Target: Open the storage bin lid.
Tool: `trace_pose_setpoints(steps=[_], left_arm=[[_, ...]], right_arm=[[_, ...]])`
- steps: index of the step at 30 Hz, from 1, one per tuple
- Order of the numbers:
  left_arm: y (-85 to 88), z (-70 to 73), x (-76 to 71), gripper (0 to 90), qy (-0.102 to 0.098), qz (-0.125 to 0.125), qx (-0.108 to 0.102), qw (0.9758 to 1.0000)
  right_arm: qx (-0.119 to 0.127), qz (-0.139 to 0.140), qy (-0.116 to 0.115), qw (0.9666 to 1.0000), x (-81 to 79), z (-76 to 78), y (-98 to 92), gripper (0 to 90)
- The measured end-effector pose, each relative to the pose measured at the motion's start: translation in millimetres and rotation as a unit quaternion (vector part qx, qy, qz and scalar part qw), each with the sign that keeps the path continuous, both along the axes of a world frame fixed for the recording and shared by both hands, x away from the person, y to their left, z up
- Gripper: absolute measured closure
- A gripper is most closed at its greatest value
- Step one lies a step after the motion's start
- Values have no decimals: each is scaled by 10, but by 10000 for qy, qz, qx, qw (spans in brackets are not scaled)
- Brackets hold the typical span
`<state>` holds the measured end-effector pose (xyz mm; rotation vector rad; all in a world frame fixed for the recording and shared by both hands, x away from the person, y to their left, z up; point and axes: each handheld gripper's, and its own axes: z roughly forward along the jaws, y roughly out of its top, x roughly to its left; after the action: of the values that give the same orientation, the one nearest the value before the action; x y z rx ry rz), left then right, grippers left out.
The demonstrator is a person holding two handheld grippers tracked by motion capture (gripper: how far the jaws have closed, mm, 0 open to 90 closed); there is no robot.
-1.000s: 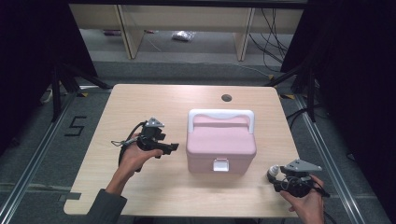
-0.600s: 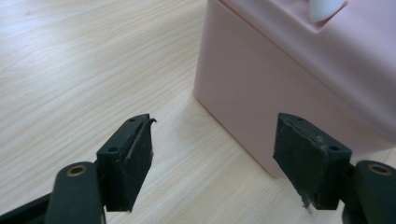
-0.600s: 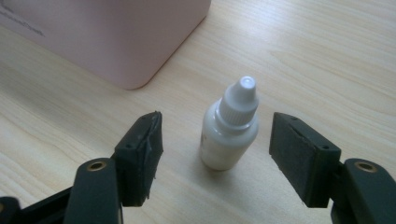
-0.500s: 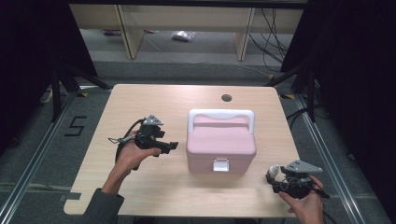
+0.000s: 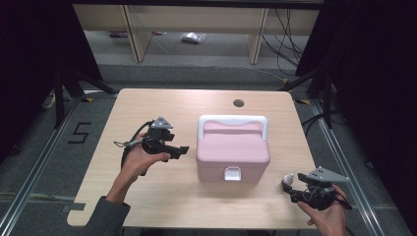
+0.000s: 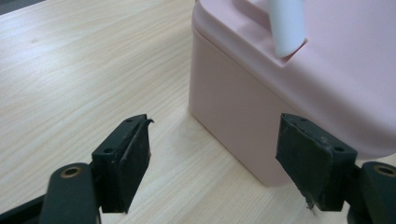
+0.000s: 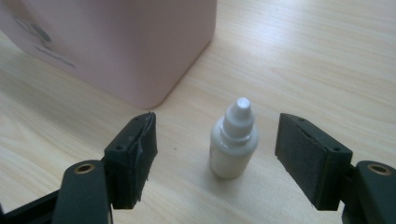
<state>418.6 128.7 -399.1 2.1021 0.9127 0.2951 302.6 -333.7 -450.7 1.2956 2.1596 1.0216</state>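
In the high view, the left gripper (image 5: 183,150) is held just beside the left wall of the pink box (image 5: 232,154) on the table (image 5: 147,105); the right gripper (image 5: 291,191) is held near the box's front right corner, with a small white bottle (image 5: 286,183) at its tips.

In the left gripper view, the 2 jaws are spread apart, nothing between them, the box close ahead to their right.

In the right gripper view, the jaws have just been opening; the bottle (image 7: 233,139) stands upright between them, untouched.
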Motion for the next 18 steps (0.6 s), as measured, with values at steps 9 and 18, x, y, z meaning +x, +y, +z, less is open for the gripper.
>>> trace_pose_setpoints(steps=[9, 18], left_arm=[[-17, 236, 69, 239, -67, -91, 7, 9999], [-188, 540, 219, 234, -224, -303, 321, 9988]], right_arm=[[81, 22, -242, 9997, -1, 114, 23, 302], [223, 63, -289, 9993, -14, 185, 69, 305]])
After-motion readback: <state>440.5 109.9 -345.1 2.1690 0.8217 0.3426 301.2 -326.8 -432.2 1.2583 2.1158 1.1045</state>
